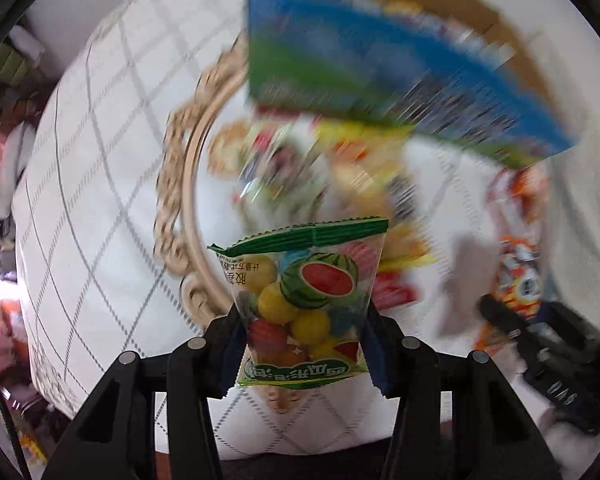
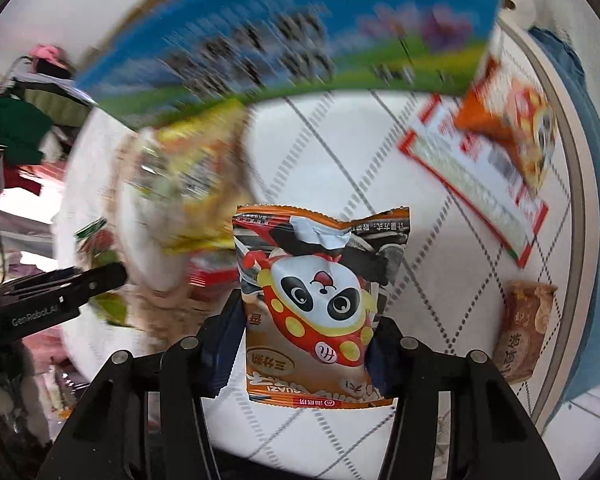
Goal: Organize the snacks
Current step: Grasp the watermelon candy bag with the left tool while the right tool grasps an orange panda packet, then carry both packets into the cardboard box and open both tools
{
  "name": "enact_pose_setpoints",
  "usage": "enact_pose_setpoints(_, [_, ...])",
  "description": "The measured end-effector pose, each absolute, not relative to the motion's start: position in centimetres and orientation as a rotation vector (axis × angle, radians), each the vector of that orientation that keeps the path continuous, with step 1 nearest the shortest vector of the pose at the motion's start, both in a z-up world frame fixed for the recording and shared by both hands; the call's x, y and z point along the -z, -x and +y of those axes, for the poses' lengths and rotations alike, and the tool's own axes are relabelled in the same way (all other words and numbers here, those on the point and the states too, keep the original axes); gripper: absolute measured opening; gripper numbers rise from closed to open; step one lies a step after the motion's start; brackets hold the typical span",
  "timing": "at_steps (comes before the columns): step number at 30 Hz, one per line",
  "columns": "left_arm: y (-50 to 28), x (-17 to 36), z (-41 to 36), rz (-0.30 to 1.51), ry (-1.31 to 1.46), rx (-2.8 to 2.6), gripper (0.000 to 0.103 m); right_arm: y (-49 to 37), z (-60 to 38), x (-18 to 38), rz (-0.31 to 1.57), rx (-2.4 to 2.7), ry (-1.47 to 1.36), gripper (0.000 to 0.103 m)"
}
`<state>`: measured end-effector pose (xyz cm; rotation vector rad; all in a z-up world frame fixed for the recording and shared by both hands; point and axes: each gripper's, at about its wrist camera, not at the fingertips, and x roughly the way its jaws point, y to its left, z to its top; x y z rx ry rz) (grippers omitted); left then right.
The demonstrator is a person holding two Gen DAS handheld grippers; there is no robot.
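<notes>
My left gripper (image 1: 302, 344) is shut on a clear candy packet with a watermelon print (image 1: 306, 292), held above the table near a round tray with a cream scalloped rim (image 1: 180, 200). The tray holds a blurred pile of snack packets (image 1: 300, 168). My right gripper (image 2: 306, 340) is shut on an orange panda packet (image 2: 320, 304). A blue and green box (image 1: 380, 68) stands behind the tray; it also shows in the right wrist view (image 2: 300, 52). The left gripper shows at the left of the right wrist view (image 2: 52, 292).
The table has a white cloth with grey diamond lines (image 2: 340, 152). On it lie a red-bordered flat packet (image 2: 476, 184), another orange panda packet (image 2: 512, 128) and a brown snack packet (image 2: 524, 328). Room clutter lies beyond the table's left edge (image 1: 0, 160).
</notes>
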<state>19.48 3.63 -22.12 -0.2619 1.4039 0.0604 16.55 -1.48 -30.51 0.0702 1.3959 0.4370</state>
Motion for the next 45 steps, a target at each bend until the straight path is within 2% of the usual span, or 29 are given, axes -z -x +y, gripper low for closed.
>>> enact_pose_setpoints(8, [-28.6, 12.4, 2.5, 1.247, 0.235, 0.051, 0.048, -21.4, 1.7, 21.1, 1.232, -0.586, -0.178, 0.055])
enact_pose_setpoints(14, [-37.2, 12.9, 3.9, 1.337, 0.11, 0.012, 0.048, -29.2, 0.5, 16.7, 1.121, -0.583, -0.158, 0.056])
enact_pose_setpoints(19, [-42.0, 16.2, 5.6, 1.448, 0.035, -0.045, 0.048, -35.2, 0.5, 18.2, 1.195, -0.558, -0.175, 0.056])
enact_pose_setpoints(23, [-44.0, 18.9, 6.1, 1.557, 0.055, -0.042, 0.048, -39.1, 1.1, 21.7, 1.307, -0.552, -0.224, 0.056])
enact_pose_setpoints(32, [-45.1, 22.4, 5.8, 1.709, 0.053, -0.044, 0.05, -41.6, 3.5, 26.9, 1.465, -0.6, -0.275, 0.056])
enact_pose_setpoints(34, [-45.1, 23.1, 5.9, 1.733, 0.052, -0.061, 0.061, -41.8, 4.0, 28.1, 1.526, -0.591, -0.271, 0.068])
enact_pose_setpoints(35, [-45.0, 23.3, 6.0, 1.732, 0.054, -0.063, 0.075, -41.8, 4.2, 28.5, 1.554, -0.582, -0.248, 0.086])
enact_pose_setpoints(36, [-44.9, 23.4, 6.1, 1.729, 0.056, -0.069, 0.083, -41.9, 4.3, 28.9, 1.565, -0.584, -0.232, 0.097])
enact_pose_setpoints(45, [-43.6, 22.9, 6.7, 1.68, 0.124, -0.071, 0.084, -42.0, 2.5, 29.4, 1.558, -0.509, -0.17, 0.097])
